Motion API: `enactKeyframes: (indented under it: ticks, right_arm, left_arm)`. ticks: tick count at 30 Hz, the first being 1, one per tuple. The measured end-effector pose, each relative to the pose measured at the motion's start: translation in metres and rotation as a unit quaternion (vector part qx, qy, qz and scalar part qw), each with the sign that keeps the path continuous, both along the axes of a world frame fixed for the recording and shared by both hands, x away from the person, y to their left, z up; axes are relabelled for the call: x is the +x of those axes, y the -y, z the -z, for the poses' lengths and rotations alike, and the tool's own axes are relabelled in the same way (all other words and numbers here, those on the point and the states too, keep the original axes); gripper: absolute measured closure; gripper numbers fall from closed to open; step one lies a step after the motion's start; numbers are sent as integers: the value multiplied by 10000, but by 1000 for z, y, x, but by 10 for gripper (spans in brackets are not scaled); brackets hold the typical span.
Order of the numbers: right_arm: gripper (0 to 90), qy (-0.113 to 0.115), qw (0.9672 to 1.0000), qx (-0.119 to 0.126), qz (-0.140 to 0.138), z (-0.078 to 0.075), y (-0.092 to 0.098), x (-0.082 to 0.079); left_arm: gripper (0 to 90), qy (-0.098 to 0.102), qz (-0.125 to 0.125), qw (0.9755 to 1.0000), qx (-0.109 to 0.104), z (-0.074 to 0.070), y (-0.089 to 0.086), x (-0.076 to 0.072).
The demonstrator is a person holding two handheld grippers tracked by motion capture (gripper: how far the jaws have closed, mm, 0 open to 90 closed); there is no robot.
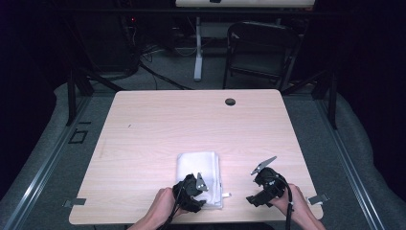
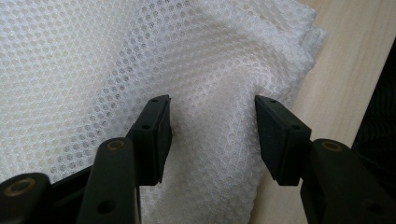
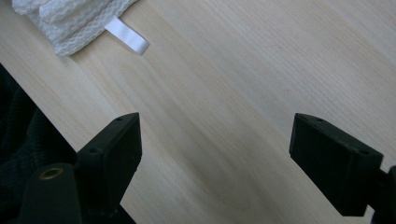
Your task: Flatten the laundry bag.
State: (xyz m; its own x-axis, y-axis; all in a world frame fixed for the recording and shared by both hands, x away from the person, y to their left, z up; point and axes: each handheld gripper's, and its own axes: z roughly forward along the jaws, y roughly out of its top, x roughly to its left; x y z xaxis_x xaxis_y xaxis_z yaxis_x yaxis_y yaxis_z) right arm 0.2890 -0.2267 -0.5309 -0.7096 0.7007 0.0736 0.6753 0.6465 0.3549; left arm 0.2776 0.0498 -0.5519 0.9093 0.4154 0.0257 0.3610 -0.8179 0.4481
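Mesh cloth: white, folded, near front edge of counter.
Left tongs: over the cloth's near edge, jaws half-spread, a raised fold of mesh between the pads; contact unclear.
Right tongs: wide, nothing held, above bare counter beside cloth's tag.

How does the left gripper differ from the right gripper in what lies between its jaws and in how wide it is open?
The left gripper has bunched white mesh cloth between its jaws; the right gripper has bare wooden table between its own. The left gripper's jaws stand narrower, the right gripper's wider. Both have black jaws and are hand-held near the table's front edge.
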Motion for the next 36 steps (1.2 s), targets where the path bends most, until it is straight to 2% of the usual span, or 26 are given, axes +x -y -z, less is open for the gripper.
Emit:
enactKeyframes:
  ticks: [1, 3, 5, 8, 12, 14, 17, 22, 25, 27, 29, 31, 32, 33, 34, 36]
  right_arm:
    - [170, 13, 10000, 60, 1, 0, -1, -1]
    - [170, 11, 10000, 30, -26, -1, -1, -1]
    - [170, 36, 10000, 77, -28, -1, -2, -1]
    - [164, 10, 9999, 103, -34, 0, -3, -1]
    - [162, 44, 9999, 71, -66, -1, -3, 0]
    - [162, 63, 9999, 62, -99, -2, -6, -1]
    - [163, 65, 9998, 146, -95, -1, -9, -2]
    - [191, 81, 9995, 140, -258, -3, -16, -3]
    - [226, 105, 9990, 295, -325, -3, -22, -4]
    - [339, 178, 9987, 289, -392, -4, -27, -5]
    - [373, 180, 9986, 268, -420, -5, -29, -5]
    - [512, 243, 9978, 380, -491, -4, -35, -6]
    - [547, 253, 9977, 322, -545, -5, -37, -6]
    - [625, 257, 9974, 359, -575, -5, -39, -6]
    - [625, 257, 9974, 359, -575, -5, -39, -6]
    - [758, 313, 9968, 326, -659, -6, -44, -6]
  left_arm:
    - [525, -12, 12, 10000, 15, -1, 0, 0]
    - [527, -8, 9, 10000, 10, -1, 0, 1]
    - [573, -68, 30, 9999, -75, -2, -1, 1]
    - [589, -166, 38, 9998, -119, -3, -3, 4]
    - [650, -211, 56, 9997, -147, -4, -6, 6]
    - [717, -231, 43, 9995, -190, -5, -6, 7]
    - [744, -202, 47, 9996, -206, -5, -7, 7]
    - [815, -125, 34, 9995, -273, -7, -9, 7]
    - [827, -86, 26, 9994, -325, -9, -9, 7]
    - [829, -90, 23, 9992, -383, -10, -10, 7]
    - [829, -93, 28, 9991, -418, -10, -11, 7]
    - [829, -96, 34, 9990, -445, -10, -10, 6]
    - [829, -81, 31, 9990, -448, -10, -10, 6]
    - [829, -65, 51, 9988, -475, -11, -10, 6]
    - [829, -50, 54, 9987, -499, -12, -11, 6]
    - [829, 5, 34, 9983, -585, -13, -11, 5]
